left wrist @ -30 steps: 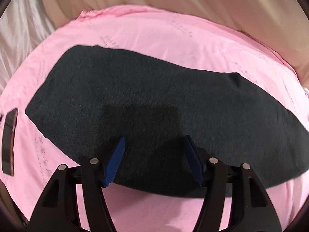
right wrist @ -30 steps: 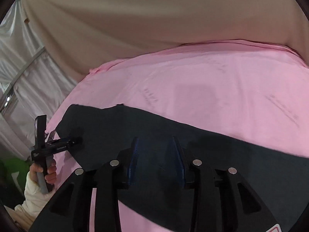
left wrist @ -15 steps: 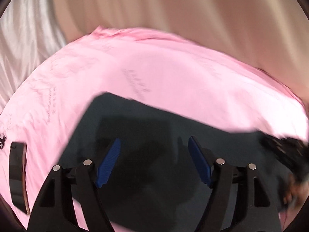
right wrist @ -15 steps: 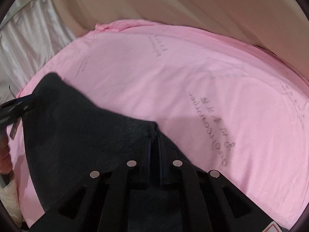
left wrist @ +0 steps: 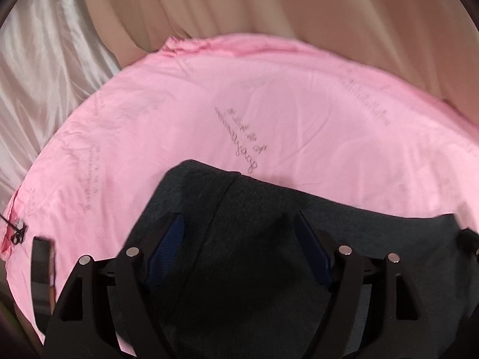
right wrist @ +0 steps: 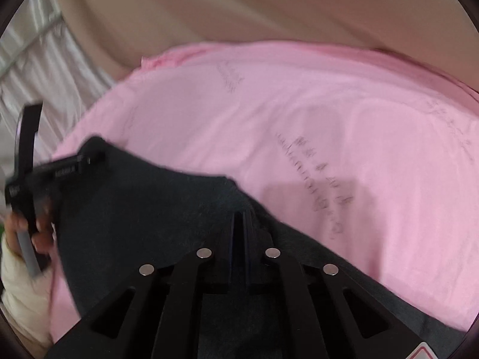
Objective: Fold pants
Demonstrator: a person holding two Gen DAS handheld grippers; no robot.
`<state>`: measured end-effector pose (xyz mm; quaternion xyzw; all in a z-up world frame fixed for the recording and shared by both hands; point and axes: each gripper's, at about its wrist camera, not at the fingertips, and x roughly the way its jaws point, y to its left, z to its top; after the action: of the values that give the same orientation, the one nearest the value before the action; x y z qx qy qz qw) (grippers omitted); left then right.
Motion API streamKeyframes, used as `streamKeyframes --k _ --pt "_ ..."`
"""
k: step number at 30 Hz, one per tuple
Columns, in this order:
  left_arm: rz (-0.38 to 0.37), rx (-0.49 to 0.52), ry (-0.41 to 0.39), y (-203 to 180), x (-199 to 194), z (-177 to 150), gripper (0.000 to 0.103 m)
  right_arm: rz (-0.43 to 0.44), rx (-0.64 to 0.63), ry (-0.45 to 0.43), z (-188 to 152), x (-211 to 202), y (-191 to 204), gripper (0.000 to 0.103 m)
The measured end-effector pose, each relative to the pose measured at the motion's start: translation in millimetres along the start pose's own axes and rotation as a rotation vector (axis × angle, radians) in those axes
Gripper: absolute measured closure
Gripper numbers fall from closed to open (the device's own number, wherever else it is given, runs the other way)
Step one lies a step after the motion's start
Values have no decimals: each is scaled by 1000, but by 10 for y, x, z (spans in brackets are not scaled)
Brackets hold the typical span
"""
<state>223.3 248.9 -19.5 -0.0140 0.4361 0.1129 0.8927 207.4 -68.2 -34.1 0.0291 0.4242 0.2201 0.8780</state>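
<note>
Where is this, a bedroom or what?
Probably a bedroom or a draped recording corner. Dark pants lie on a pink printed sheet, maybe a bed, with beige curtains behind.

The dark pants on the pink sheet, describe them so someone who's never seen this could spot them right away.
Start from the pink sheet printed with faint script that covers the whole surface. Lying on its near side are the pants, charcoal, fuzzy fabric, with one layer folded over another. The right gripper is shut on their edge, and they are the only dark cloth on the pink.
</note>
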Motion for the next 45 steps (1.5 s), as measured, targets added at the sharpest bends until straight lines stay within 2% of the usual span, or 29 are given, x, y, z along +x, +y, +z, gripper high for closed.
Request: streamKeyframes --k 3,4,6,8,10,11,13,14,15,16,18,20,21,25,27,28,30,31,32,33,34,35,37,38,39,40,42,43,45 --pt "-18 18 -75 -14 -464 -110 29 -63 -20 -42 -263 -436 -65 95" --pt "-30 25 -86 -33 -567 -163 26 -88 -15 -52 -354 -545 -120 91" --pt "-67 60 -104 -151 -804 -362 23 -174 26 -61 -666 -878 -389 84" --pt "-84 103 -113 -324 -922 -565 20 -243 86 -55 -935 -1171 -695 84" --pt "-90 146 -94 -498 -900 -733 19 -287 183 -60 -1185 -1439 -1053 84" --pt "-68 169 -66 -598 -813 -833 19 -314 205 -58 -1286 -1528 -1207 84" --pt "2 188 -3 -678 -611 -952 19 -421 232 -16 -1500 -1647 -1487 84" --pt "26 177 25 -653 -522 -997 18 -463 253 6 -1633 -1706 -1647 84" --pt "10 147 36 -576 -458 -1020 17 -418 275 -22 -1735 -1819 -1759 90" --pt "-12 114 40 -493 -445 -1018 16 -412 307 -29 -1800 -1912 -1846 91" --pt "3 69 64 -361 -446 -977 17 -478 341 -29 -1863 -2031 -1930 93" --pt "73 52 41 -335 -562 -901 22 -439 374 -65 -1771 -2063 -1860 85" --pt "65 51 16 -366 -649 -851 22 -398 359 -87 -1680 -2039 -1761 82" --pt "-66 54 -75 -782 -957 -506 21 -216 238 -111 -1234 -1771 -1362 82" --pt "-132 92 -57 -1202 -875 -324 21 -122 174 -76 -957 -1414 -1111 83" --pt "-157 113 -19 -1413 -739 -256 21 -98 152 -54 -853 -1241 -1019 84" --pt "-148 152 55 -1689 -442 -201 21 -50 112 0 -699 -901 -858 84" --pt "-113 167 88 -1802 -256 -176 26 -65 90 23 -647 -745 -828 87" --pt "-33 181 117 -1890 -6 -159 29 -110 78 43 -608 -626 -848 88" --pt "6 174 125 -1893 120 -149 27 -163 77 58 -590 -522 -931 95" --pt "14 140 95 -1844 184 -123 23 -134 118 32 -564 -512 -1061 99" --pt "64 125 99 -1794 262 -96 22 -122 171 34 -549 -517 -1157 100" --pt "55 96 103 -1733 325 -31 22 -124 226 23 -565 -575 -1217 103" --pt "53 91 112 -1730 324 -18 23 -112 216 15 -578 -619 -1165 101" --pt "45 91 120 -1720 295 -5 30 -91 200 8 -594 -661 -1093 94" --pt "27 84 118 -1699 235 8 34 -74 178 -2 -617 -699 -1023 93" --pt "-35 61 85 -1626 61 30 33 -100 147 25 -632 -611 -1042 93" --pt "-51 62 70 -1609 -24 4 32 -138 143 43 -664 -578 -1066 100" --pt "-72 82 51 -1603 -203 -89 31 -93 210 21 -711 -701 -1181 100"
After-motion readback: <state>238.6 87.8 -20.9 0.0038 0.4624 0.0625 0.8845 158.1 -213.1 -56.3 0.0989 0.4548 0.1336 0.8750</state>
